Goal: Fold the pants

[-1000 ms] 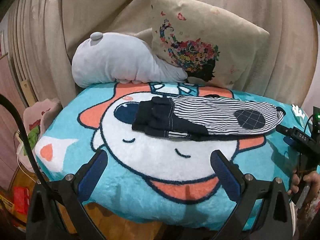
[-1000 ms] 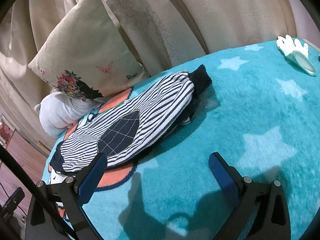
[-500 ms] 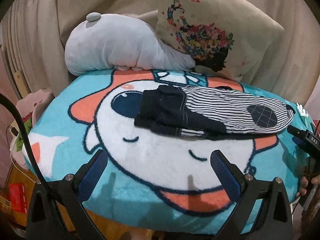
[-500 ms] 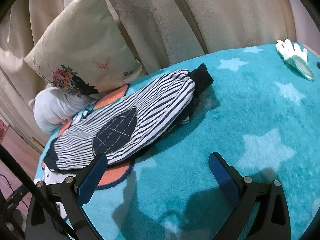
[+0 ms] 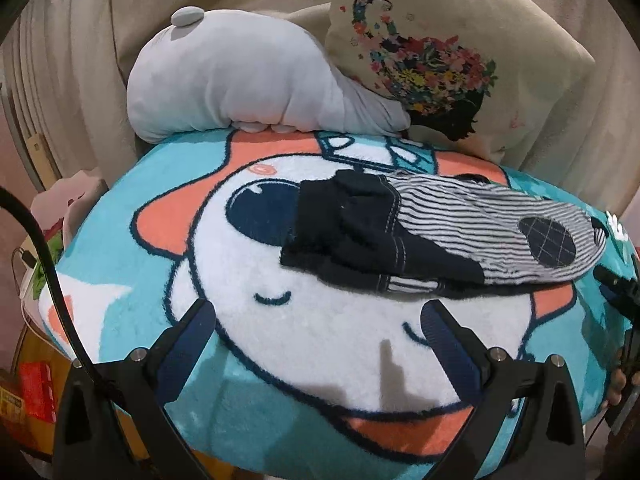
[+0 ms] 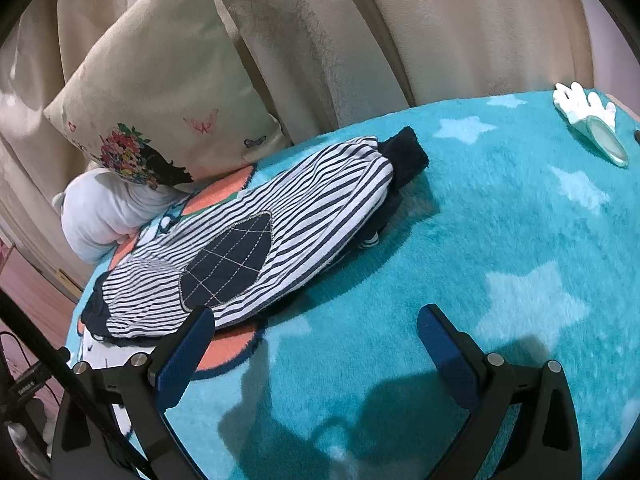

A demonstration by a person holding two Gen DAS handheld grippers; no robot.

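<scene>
The pants (image 5: 448,236) are navy-and-white striped with a dark waistband and a quilted navy knee patch. They lie folded lengthwise on a turquoise cartoon blanket (image 5: 320,340). In the right wrist view the pants (image 6: 280,240) run from lower left to the dark cuff at upper right. My left gripper (image 5: 316,332) is open and empty, hovering just short of the waistband end. My right gripper (image 6: 312,344) is open and empty, with its left finger close to the striped leg edge.
A grey plush pillow (image 5: 248,80) and a cream floral cushion (image 5: 452,52) lean on beige curtains behind the pants. A white glove-shaped object with a mirror (image 6: 592,124) lies at the blanket's far right. The bed edge drops off at the left (image 5: 48,320).
My left gripper has moved forward toward the pants' waistband. My right gripper has shifted slightly closer to the striped leg. The pants have not moved.
</scene>
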